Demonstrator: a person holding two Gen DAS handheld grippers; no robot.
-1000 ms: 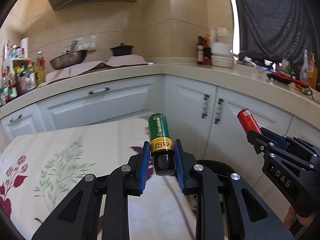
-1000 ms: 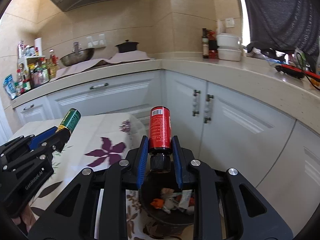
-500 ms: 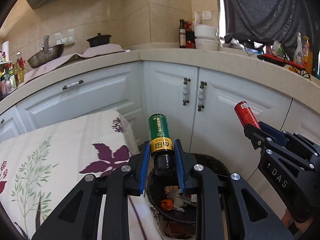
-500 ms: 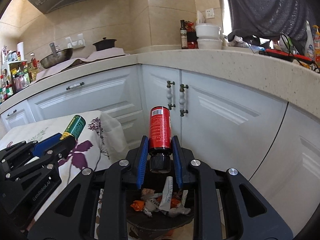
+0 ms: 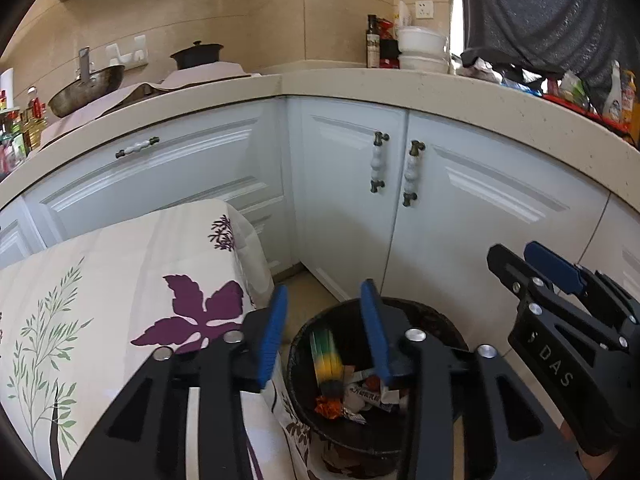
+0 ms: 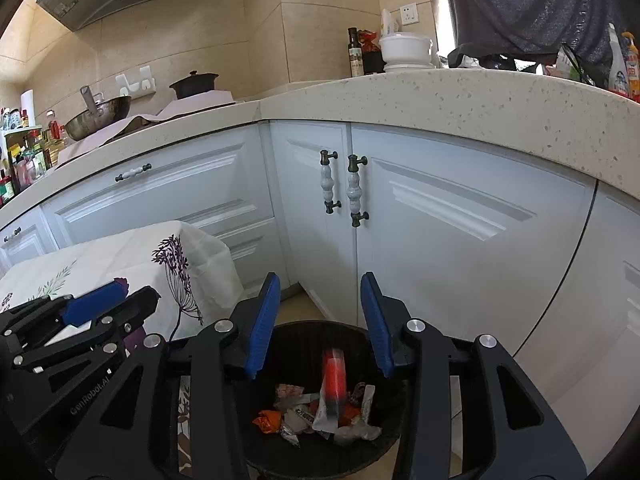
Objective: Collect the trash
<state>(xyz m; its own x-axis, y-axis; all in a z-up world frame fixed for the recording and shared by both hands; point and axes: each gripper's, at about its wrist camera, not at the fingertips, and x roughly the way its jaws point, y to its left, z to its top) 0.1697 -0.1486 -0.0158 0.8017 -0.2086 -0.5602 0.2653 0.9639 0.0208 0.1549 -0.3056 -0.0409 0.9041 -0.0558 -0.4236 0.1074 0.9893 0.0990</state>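
Green bottle is out of my left gripper now, half a second ago it was clamped cap-down between the pads. It's blurred, below and just ahead of the tips, inside the trash bin. Long axis near upright, dark cap end down, green end up, slight lean.

Red bottle same story: was pinched in my right gripper, now loose, blurred, below the gap between the fingertips, over the wrappers in the bin. Axis close to vertical, dark cap end down, red body up.

Both jaws have just been opening, nothing between the pads on either side, both stand apart and empty.

Bin sits directly under both claws, closer in view than before. Flowered cloth to the left of my left claw, white cabinet doors ahead, countertop above them
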